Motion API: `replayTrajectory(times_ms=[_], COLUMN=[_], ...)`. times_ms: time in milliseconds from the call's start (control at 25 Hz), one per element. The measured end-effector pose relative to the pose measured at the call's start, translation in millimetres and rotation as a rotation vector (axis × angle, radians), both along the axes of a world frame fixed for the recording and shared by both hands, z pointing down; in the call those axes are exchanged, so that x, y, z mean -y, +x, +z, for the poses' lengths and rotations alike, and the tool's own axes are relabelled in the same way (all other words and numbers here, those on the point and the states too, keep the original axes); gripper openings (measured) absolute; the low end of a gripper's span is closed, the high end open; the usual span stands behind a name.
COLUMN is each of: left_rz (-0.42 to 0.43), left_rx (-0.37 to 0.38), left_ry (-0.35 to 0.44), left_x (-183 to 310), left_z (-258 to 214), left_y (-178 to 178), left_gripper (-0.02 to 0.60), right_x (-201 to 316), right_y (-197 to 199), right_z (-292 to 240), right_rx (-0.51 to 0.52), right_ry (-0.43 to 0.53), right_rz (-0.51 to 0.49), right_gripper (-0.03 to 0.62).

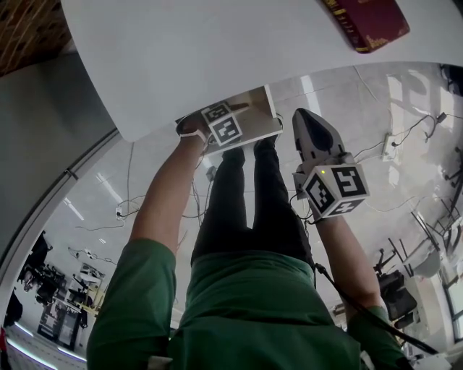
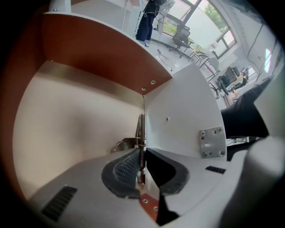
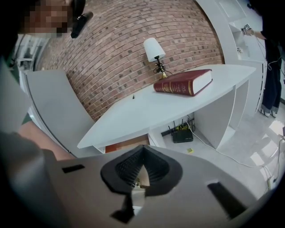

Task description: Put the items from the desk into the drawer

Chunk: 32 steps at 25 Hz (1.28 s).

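Observation:
A dark red book (image 1: 369,22) lies on the white desk (image 1: 217,58); in the right gripper view the book (image 3: 182,82) rests beside a small white lamp (image 3: 153,51). The drawer (image 1: 249,115) stands pulled out under the desk's front edge. Its inside (image 2: 75,120) is bare beige, with red-brown walls. My left gripper (image 1: 217,121) points steeply down at the drawer's front, and its jaws (image 2: 141,156) are shut on the thin white front panel (image 2: 178,120). To the right of the drawer my right gripper (image 1: 304,119) hangs in the air, shut (image 3: 142,153), with nothing in it.
The person's legs (image 1: 253,202) stand just in front of the drawer. A black router (image 3: 182,133) and cables lie on the floor under the desk. A brick wall (image 3: 116,49) runs behind the desk, and a grey panel (image 3: 49,102) stands at its left end.

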<state>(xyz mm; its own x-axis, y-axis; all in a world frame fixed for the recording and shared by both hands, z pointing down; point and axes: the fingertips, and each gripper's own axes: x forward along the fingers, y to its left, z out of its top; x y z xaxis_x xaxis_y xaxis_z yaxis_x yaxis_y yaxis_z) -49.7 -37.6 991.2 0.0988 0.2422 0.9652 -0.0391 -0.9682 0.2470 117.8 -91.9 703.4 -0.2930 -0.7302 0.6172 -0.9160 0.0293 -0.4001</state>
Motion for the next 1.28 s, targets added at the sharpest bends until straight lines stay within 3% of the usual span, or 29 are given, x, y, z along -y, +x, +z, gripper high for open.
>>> replayTrajectory(times_ms=[80, 200, 280, 360, 880, 1120, 1280], left_rz=[-0.054, -0.21, -0.28, -0.295, -0.44, -0.509, -0.579], left_rx=[0.002, -0.013, -0.02, -0.027, -0.073, -0.177, -0.257], left_ry=[-0.007, -0.061, -0.081, -0.079, 0.002, 0.02, 0.086], left_x=[-0.9, 1.7, 8.4, 14.1, 23.2, 9.6, 21.9], left_z=[0.5, 3.1, 2.7, 0.1, -41.6, -108.8, -163.6], left_y=[0.3, 1.1, -1.0, -3.3, 0.7, 8.9, 7.7], left_gripper=[0.015, 0.021, 0.088, 0.142, 0.158, 0.158, 0.155], right_x=[0.0, -0.2, -0.7, -1.9, 10.7, 21.2, 27.3], right_y=[-0.3, -0.1, -0.2, -0.4, -4.6, -4.4, -5.1], right_z=[-0.9, -0.8, -0.7, -1.7, -35.1, -75.7, -101.7], right_rx=[0.0, 0.0, -0.001, -0.002, -0.018, -0.039, -0.05], right_ry=[0.001, 0.003, 0.004, 0.005, 0.072, 0.137, 0.174], right_rz=[0.003, -0.002, -0.009, -0.011, -0.014, -0.015, -0.021], right_gripper=[0.004, 0.003, 0.003, 0.003, 0.003, 0.003, 0.003])
